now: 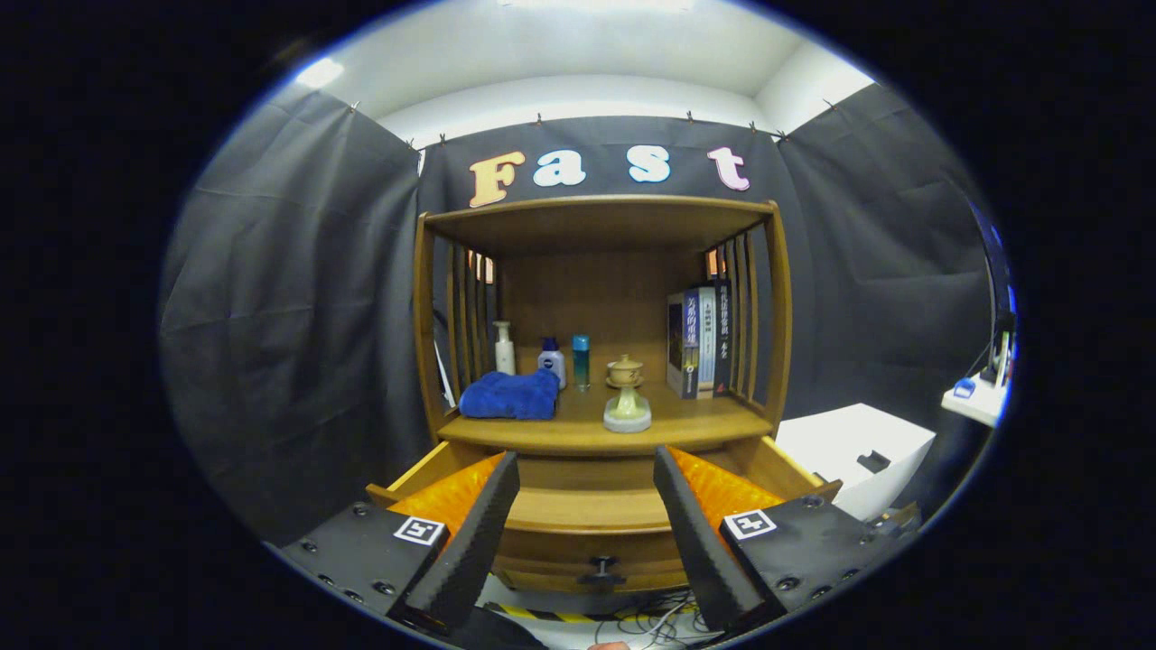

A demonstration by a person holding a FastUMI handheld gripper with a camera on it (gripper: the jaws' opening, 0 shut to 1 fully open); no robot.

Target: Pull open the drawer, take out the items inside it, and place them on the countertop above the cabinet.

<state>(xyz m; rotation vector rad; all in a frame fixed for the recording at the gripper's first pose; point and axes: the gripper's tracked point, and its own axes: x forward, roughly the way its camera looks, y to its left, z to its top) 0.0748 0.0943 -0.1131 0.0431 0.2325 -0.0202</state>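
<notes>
The wooden cabinet (598, 361) stands in front of me, against the booth wall. Its drawer (591, 510) is pulled open toward me, just ahead of my claw (587, 515); I can see the inner front board but I cannot tell what lies inside it. The drawer knob (601, 570) sits low between my fingers. My claw is wide open and holds nothing, one finger at each side of the drawer.

On the surface (713, 424) above the drawer, a blue towel (511, 396) lies near the left edge. A row of books (699, 342) stands upright near the right edge. Near the front edge, about in the middle, a small ceramic cup on a stand (627, 395) is placed. Behind the towel, at the back, three bottles stand in a line: a white one (504, 348), a white one with a blue cap (552, 362), and a slim teal one (581, 360). To the right of the cabinet stands a white box (853, 451).
</notes>
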